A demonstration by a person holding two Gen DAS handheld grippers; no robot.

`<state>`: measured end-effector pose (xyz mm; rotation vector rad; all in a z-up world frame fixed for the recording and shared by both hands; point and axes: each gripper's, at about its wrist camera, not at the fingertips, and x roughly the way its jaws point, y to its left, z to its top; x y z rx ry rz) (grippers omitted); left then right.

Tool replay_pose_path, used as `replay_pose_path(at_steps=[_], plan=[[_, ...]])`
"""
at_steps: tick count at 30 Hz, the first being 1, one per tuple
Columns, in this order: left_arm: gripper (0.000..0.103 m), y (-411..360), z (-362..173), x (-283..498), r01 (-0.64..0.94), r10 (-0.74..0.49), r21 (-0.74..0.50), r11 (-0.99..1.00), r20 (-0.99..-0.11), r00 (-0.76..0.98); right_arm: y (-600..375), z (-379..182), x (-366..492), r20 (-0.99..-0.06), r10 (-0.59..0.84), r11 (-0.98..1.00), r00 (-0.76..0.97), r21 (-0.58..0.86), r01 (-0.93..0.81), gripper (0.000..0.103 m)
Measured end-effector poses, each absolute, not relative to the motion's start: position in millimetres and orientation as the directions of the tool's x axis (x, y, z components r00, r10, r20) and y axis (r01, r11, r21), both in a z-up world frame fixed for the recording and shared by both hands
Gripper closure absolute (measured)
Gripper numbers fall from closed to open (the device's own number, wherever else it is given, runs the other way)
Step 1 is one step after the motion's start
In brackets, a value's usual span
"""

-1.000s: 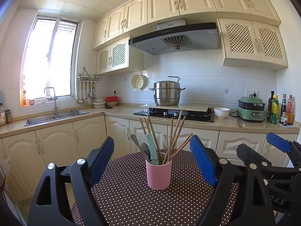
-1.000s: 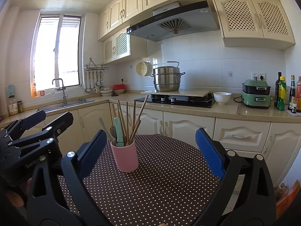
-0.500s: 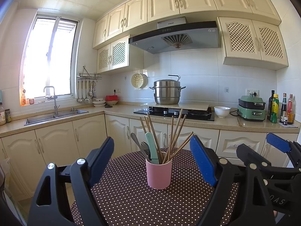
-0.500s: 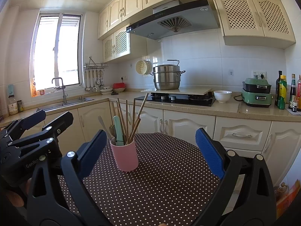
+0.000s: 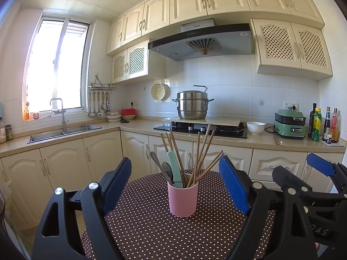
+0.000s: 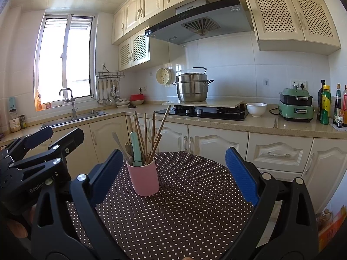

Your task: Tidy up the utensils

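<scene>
The pink cup [image 5: 183, 199] of upright utensils stands on the dotted table [image 5: 151, 234], at 12 o'clock from the left gripper [image 5: 175, 184], jaws spread and empty. The right gripper [image 6: 173, 173], likewise spread and empty, sees it at 11 o'clock.

A home kitchen. Cream cabinets [image 5: 188, 2] line the walls at twelve o'clock, above a grey range hood [image 5: 201, 41] and a black gas hob [image 5: 201, 127] carrying a steel steamer pot [image 5: 192, 105]. At nine o'clock a steel sink [image 5: 63, 131] sits under a bright window [image 5: 57, 65] (ladles hang beside it). At three o'clock stand a green cooker [image 5: 290, 124] and sauce bottles [image 5: 324, 124].
</scene>
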<state>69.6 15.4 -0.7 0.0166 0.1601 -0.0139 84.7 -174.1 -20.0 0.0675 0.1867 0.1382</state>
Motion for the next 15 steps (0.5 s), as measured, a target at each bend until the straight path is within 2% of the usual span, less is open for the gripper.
replay_pose_path(at_steps=[15], plan=[[0.022,16.6,-5.0,71.1,0.018,-0.016,0.013,1.000,-0.164,0.986,-173.8,-24.4,85.2,-0.188,0.144,0.988,0.972,0.084,-0.130,0.009]])
